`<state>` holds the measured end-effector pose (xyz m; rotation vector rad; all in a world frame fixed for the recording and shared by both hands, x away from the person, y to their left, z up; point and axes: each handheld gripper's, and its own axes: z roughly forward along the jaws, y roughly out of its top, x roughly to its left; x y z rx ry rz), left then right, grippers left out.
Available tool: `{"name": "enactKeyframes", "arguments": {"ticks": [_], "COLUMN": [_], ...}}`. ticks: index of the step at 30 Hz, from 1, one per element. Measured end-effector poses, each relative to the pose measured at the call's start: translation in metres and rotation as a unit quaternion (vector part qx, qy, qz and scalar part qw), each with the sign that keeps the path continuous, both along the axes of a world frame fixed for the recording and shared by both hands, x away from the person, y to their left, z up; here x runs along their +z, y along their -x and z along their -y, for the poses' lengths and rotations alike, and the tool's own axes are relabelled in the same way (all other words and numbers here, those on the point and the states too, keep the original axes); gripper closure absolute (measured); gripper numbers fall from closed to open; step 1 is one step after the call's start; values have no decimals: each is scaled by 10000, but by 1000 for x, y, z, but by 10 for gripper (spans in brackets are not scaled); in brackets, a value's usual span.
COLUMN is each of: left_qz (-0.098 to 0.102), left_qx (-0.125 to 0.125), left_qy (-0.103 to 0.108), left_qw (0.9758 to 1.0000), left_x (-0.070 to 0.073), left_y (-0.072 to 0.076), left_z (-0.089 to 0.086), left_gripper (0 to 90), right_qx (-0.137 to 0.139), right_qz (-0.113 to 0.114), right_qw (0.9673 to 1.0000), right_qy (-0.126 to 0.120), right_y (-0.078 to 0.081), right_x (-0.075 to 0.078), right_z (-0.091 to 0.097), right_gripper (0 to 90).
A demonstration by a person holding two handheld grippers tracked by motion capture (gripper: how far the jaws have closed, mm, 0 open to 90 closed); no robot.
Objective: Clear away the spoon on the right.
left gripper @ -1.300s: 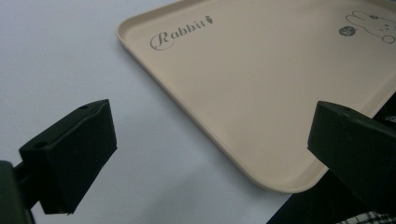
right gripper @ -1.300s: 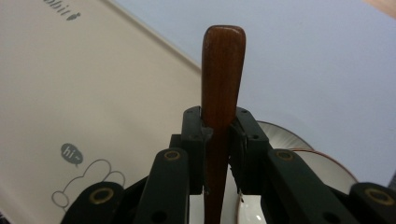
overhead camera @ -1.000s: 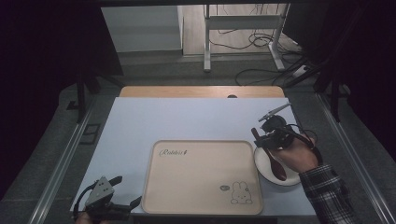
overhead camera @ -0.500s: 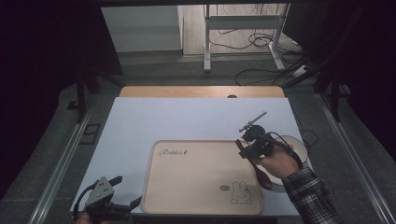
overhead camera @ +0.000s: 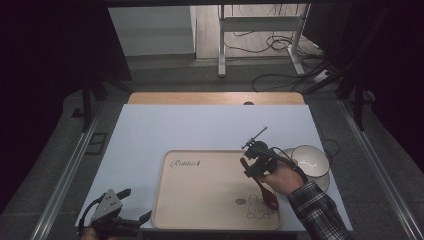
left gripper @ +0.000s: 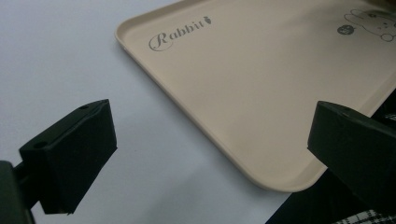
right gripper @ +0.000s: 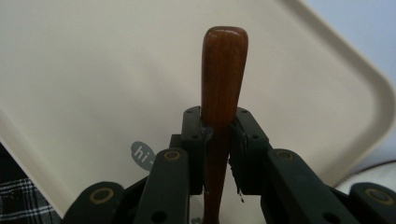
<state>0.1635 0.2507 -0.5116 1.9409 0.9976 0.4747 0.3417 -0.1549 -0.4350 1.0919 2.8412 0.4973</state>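
1. Since a second ago the right gripper [overhead camera: 253, 169] has come leftward from above the bowl and plate and lower, so it now hangs over the right part of the tray [overhead camera: 200, 200]; the left gripper [overhead camera: 111, 210] has not shifted from the near left corner of the table.
2. The right gripper's jaws are closed tight on a brown wooden spoon [right gripper: 223, 70], pinching the narrow part of its handle; in the right gripper view the rounded handle end sticks out past the jaw tips, over the tray's beige floor.
3. In the high view the spoon's [overhead camera: 268, 196] dark bowl end hangs below the person's right hand [overhead camera: 280, 176], over the tray just beside the printed rabbit [overhead camera: 258, 207]. I cannot tell whether the spoon touches the tray.
4. A white bowl [overhead camera: 310, 159] sits on a white plate [overhead camera: 322, 181] on the white table top [overhead camera: 150, 130], just off the tray's right edge, beside the right hand and its plaid sleeve [overhead camera: 315, 212].
5. The left gripper's jaws stand wide apart with nothing between them. In the left gripper view they frame the tray's near left corner [left gripper: 280, 184] and the "Rabbit" lettering [left gripper: 180, 35], with bare table under the left one.
6. The tray lies flat towards the near edge of the table.
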Motion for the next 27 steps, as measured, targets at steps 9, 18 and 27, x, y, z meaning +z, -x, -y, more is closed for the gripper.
{"name": "enactKeyframes", "arguments": {"ticks": [9, 18, 27], "left_qz": [9, 11, 18], "left_qx": [-7, -5, -10], "left_qy": [-8, -13, -30], "left_qw": [10000, 10000, 10000], "left_x": [0, 0, 0], "left_y": [0, 0, 0], "left_z": [0, 0, 0], "left_gripper": [7, 7, 7], "right_qx": [36, 95, 441], "right_qz": [-229, -117, 575], "right_qw": [9997, 9999, 9969], "right_qy": [33, -84, -320], "right_y": [2, 5, 29], "right_x": [-29, -31, -36], "right_z": [-8, -5, -8], "right_gripper": [765, 574, 620]}}
